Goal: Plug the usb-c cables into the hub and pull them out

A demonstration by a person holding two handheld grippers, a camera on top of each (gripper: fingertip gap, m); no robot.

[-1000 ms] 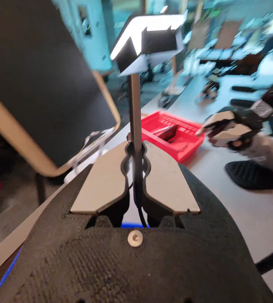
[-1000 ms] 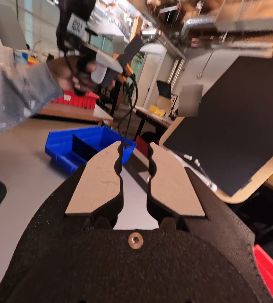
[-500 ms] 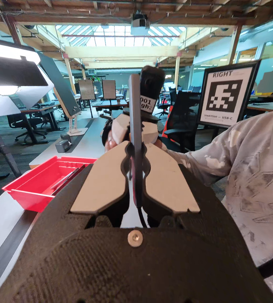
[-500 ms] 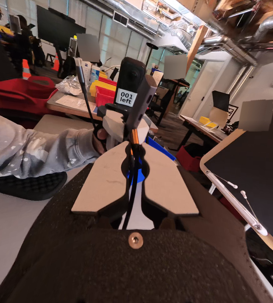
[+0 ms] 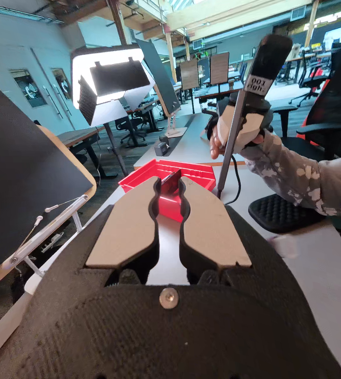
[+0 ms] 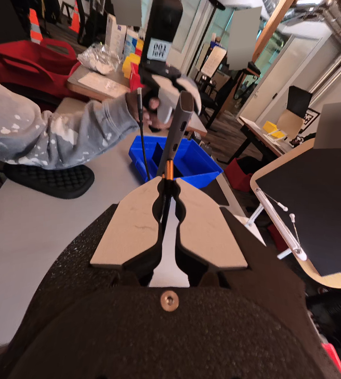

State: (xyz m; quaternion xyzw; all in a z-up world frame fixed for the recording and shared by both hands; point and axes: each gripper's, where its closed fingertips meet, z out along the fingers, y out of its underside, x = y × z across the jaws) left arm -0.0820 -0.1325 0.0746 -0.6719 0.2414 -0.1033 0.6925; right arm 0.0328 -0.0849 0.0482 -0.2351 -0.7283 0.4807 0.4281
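1. The left gripper (image 5: 168,179) has its fingers apart with nothing between them. Only table (image 5: 309,276) and the red bin (image 5: 194,166) show through the gap.
2. The right gripper (image 6: 167,180) is clamped at its tips on the hub's black lead (image 6: 164,207), just below an orange collar (image 6: 169,169).
3. The hub (image 6: 177,131), a slim grey bar, rises from that collar toward 12 o'clock in the right wrist view and tilts slightly to 1 o'clock. It is off the table, and two small ports show along its side.
4. In the left wrist view the hub (image 5: 230,139) hangs at 1 o'clock in front of the far gripper, with its lower end pointing to 6 o'clock above the table.
5. A thin black cable (image 6: 143,143) stands at 11 o'clock from the right gripper's tips. Its silver plug is uppermost and free, apart from the hub. Its lower end is hidden behind the gripper's finger.
6. The blue bin (image 6: 198,164) sits on the table behind the hub at 12 to 1 o'clock.
7. The red bin lies at 12 o'clock from the left gripper and holds a dark flat item that I cannot identify.
8. A black studded pad (image 5: 282,213) lies at 3 o'clock under the person's sleeve (image 5: 309,180).
9. A black board (image 5: 22,164) leans at 9 o'clock, and a lit lamp panel (image 5: 112,82) is at 11 o'clock.
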